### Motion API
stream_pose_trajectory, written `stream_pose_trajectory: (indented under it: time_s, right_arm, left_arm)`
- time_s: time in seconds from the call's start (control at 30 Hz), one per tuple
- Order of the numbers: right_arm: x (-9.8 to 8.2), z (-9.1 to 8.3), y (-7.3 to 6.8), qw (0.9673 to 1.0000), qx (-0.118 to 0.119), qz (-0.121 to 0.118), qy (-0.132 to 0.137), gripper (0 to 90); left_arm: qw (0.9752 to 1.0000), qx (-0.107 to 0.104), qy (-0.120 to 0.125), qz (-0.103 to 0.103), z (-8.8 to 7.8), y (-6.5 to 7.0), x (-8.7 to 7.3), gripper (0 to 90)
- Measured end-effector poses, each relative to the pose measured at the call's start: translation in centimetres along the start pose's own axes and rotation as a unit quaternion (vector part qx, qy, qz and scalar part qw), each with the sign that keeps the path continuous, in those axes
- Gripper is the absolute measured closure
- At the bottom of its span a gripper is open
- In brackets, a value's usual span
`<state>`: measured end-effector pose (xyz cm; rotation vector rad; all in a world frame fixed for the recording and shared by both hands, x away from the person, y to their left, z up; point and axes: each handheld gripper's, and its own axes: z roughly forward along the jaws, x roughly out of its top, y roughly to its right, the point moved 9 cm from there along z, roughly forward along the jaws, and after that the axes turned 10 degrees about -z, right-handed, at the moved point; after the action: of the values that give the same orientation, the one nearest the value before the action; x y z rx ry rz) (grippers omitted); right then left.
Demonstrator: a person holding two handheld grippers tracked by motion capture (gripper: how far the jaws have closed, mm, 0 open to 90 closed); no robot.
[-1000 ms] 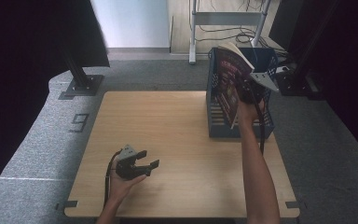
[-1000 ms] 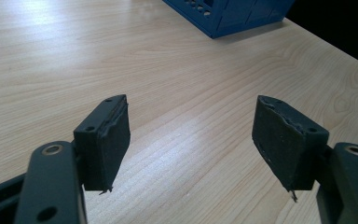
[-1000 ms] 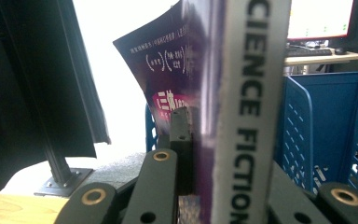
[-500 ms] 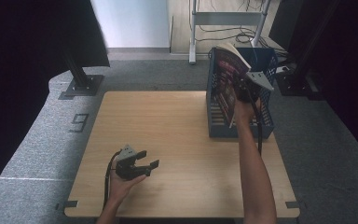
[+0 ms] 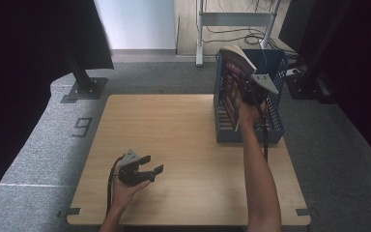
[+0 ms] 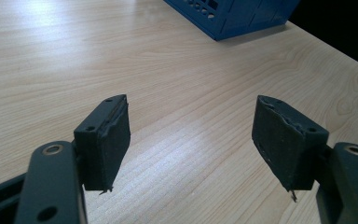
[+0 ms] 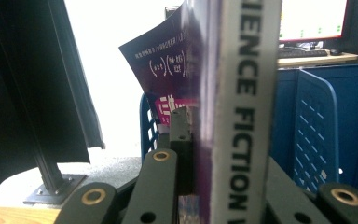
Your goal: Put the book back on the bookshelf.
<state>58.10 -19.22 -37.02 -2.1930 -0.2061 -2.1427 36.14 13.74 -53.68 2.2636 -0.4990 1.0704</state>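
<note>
Grip on the book (image 7: 242,116) is firm: the right gripper (image 7: 214,154) has its jaws clamped flat against both covers near the spine, which faces the right gripper view with its white lettered strip upright. In the high view that right gripper (image 5: 251,92) holds the book (image 5: 232,79) above the blue rack (image 5: 275,130) at the far right of the tabletop (image 5: 174,135), its lower edge down among the rack's dividers and its top leaning slightly toward the left. The purple cover bows outward at the top, so the pages are loose rather than squared.

Judging by this, the step in hand is either setting the book into a slot of the rack or lifting it out; the frames alone do not settle which. If it is going in, the next move calls for lining the spine up with a free slot between dividers, lowering straight, and letting go only once the bottom edge rests.

The left gripper (image 5: 137,169) rests near the tabletop's front left, jaws spread wide with nothing between them, well apart from the rack.
</note>
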Motion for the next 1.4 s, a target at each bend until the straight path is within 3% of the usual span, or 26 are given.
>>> stream_pose_trajectory:
  time_s: [0.47, 0.77, 1.1, 1.4]
  right_arm:
    - [-0.2, 1.3, 0.0, 0.9999, -0.013, -0.001, 0.010, 81.9]
    - [-1.8, 2.1, 0.1, 0.9998, -0.021, 0.002, -0.002, 81.9]
    - [-4.2, 2.5, -1.4, 0.9996, -0.005, -0.007, -0.026, 81.8]
    - [-5.6, 1.5, -2.4, 0.9992, 0.008, -0.016, -0.036, 81.4]
  left_arm:
    - [1.0000, 0.001, 0.005, -0.003, -0.2, -0.4, 0.1, 28.1]
    - [1.0000, 0.002, 0.006, -0.007, -0.2, -0.7, 0.2, 28.1]
    - [1.0000, 0.003, 0.002, -0.006, 0.0, -0.7, 0.1, 28.1]
    - [1.0000, 0.001, 0.002, -0.006, 0.0, -0.5, 0.1, 28.1]
